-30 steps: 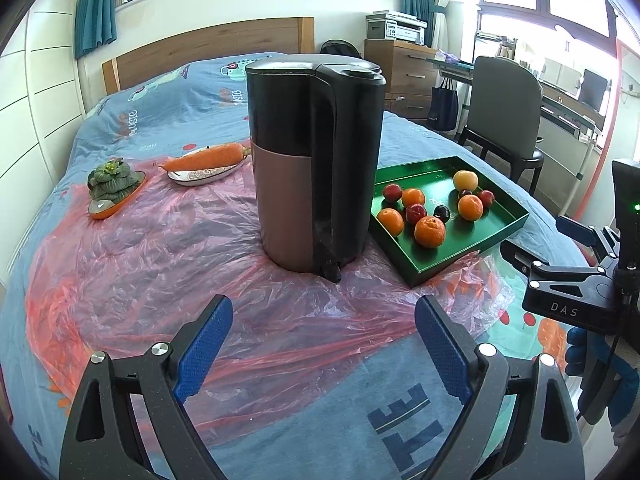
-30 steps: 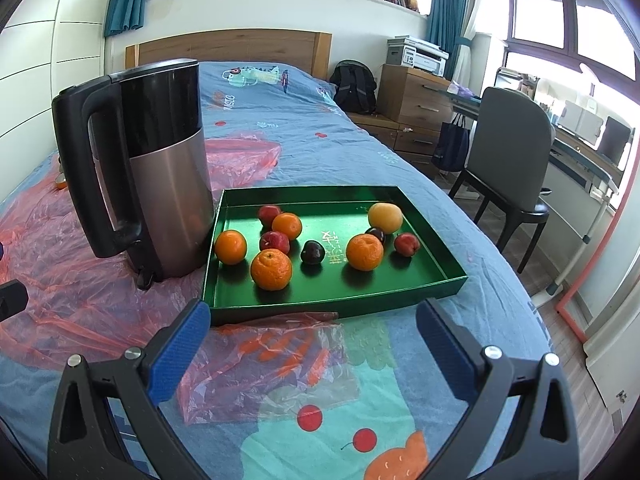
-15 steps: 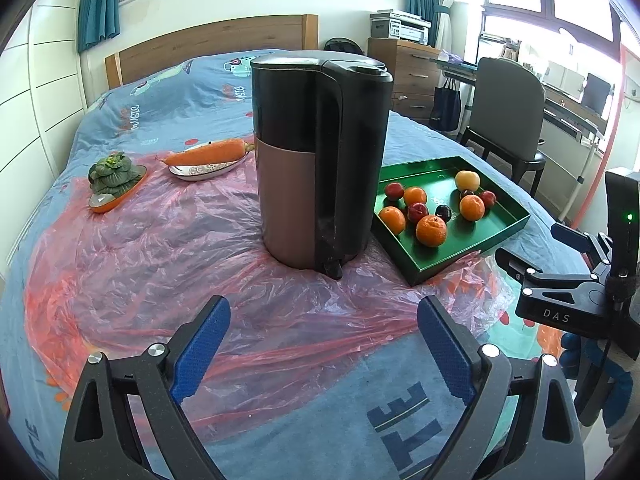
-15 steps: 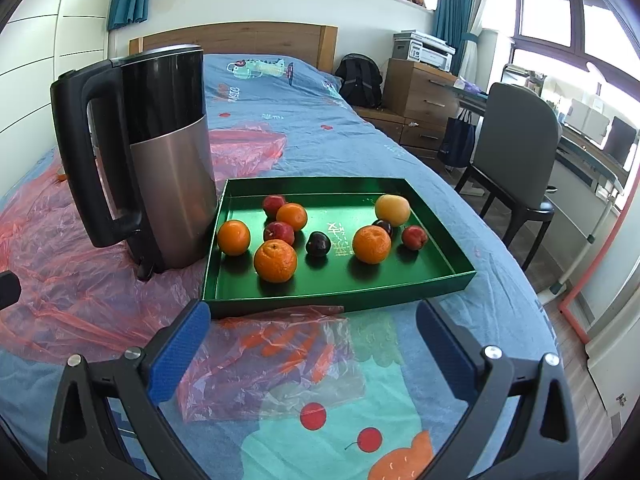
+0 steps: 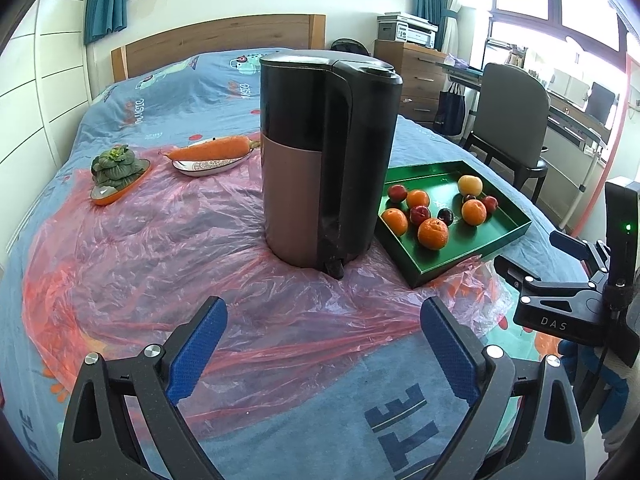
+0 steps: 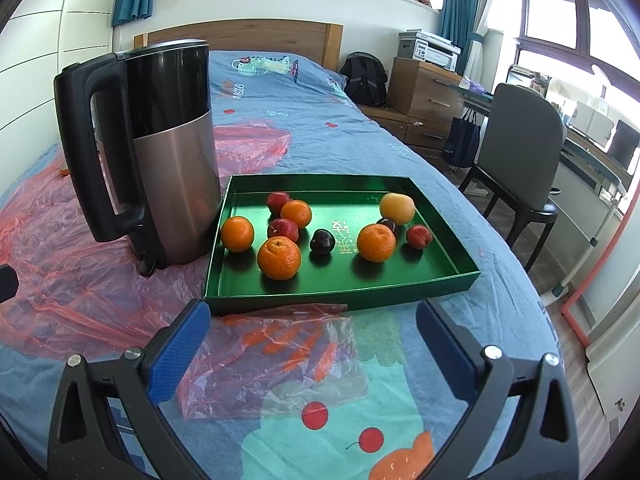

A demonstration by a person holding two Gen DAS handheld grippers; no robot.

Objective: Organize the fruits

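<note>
**Fruit sits in the green tray, both grippers wide and empty**

Bed [image 6: 320, 92] fills the scene, its blue printed cover carrying a crinkled sheet of red plastic film [image 5: 140, 248]. On that film stands a tall kettle [image 6: 168, 152], black above and brushed metal below, upright, its handle turned toward the near left in the right wrist view. Just beside it, almost touching its base, lies the green tray [image 6: 340, 292], and there is all the fruit: four oranges, with the biggest orange [image 6: 279, 258] nearest the front edge, a pale yellow fruit [image 6: 397, 208] toward the back right, several red plums, and a dark plum [image 6: 322, 241] in the middle. None of them is stacked; they sit loosely spread across the tray floor.

Over on the far left of the film, a carrot [image 5: 208, 149] rests on a small oval plate [image 5: 208, 168], and a leafy green vegetable [image 5: 114, 166] on an orange dish beside it.

The left gripper [image 5: 322, 354] hovers low in front of the kettle, jaws spread wide, nothing between them. The right gripper [image 6: 312, 344] faces the tray's front wall, jaws equally released, gripping nothing.
</note>
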